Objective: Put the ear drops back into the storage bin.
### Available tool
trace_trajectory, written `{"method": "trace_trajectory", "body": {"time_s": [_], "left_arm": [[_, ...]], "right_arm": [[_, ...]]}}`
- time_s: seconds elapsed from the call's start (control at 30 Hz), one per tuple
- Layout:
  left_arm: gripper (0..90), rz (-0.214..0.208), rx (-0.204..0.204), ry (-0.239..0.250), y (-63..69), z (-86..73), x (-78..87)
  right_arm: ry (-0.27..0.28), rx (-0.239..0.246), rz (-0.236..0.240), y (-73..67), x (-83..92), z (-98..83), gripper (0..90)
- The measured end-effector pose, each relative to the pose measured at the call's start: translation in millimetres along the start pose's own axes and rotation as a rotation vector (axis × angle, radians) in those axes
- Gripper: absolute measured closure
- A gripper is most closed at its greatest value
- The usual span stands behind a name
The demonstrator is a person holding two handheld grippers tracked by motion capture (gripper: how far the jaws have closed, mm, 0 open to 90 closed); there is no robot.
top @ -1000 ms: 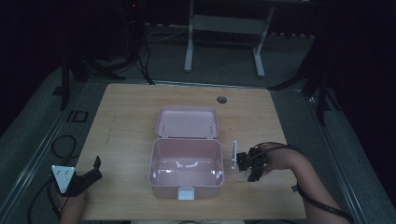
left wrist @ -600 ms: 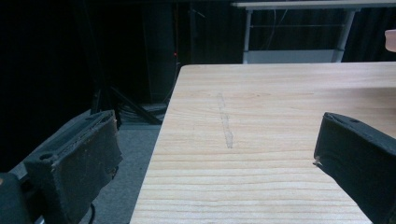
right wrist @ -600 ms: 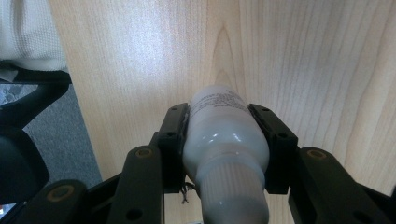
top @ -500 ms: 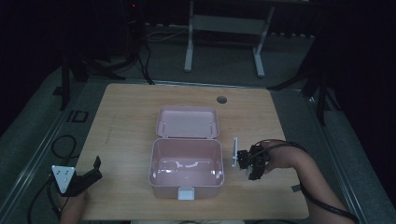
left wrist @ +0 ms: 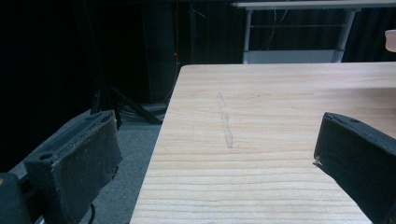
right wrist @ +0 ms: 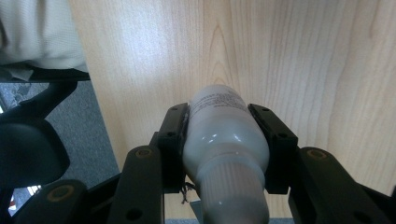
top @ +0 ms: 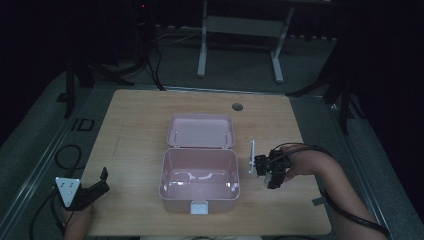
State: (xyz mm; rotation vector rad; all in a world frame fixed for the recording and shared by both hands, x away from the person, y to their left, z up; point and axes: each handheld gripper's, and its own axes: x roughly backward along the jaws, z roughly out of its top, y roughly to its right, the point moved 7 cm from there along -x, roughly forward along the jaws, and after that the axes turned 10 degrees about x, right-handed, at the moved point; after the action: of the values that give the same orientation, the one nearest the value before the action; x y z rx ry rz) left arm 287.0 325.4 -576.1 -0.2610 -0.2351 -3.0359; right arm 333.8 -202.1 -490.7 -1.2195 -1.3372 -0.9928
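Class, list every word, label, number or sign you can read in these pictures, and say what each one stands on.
None can be read.
White bottle held in the right gripper: dark print on its label, too small and blurred to read.
Pink box, its open lid, the table and the left gripper: no writing to be seen.

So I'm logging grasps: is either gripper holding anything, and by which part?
The right gripper clamps a white bottle across its body, just past the ribbed cap. The left gripper is open and holds nothing.
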Motion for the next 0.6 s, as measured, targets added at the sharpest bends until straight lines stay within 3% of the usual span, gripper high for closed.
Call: {"method": "trace_trajectory", "body": {"time_s": [0.13, 0.6], "left_arm": [[0.5, 0.000, 0.000, 0.000, 0.0, 0.0, 0.0], [0.5, -0.003, 0.003, -0.001, 0.3, 0.0, -0.3]], "right_arm": [[0.000, -0.005, -0.015, 1.9, 16.2, 1.9, 59.7], [-0.006, -0.021, -0.042, 5.3, 43.1, 11.7, 59.7]]}}
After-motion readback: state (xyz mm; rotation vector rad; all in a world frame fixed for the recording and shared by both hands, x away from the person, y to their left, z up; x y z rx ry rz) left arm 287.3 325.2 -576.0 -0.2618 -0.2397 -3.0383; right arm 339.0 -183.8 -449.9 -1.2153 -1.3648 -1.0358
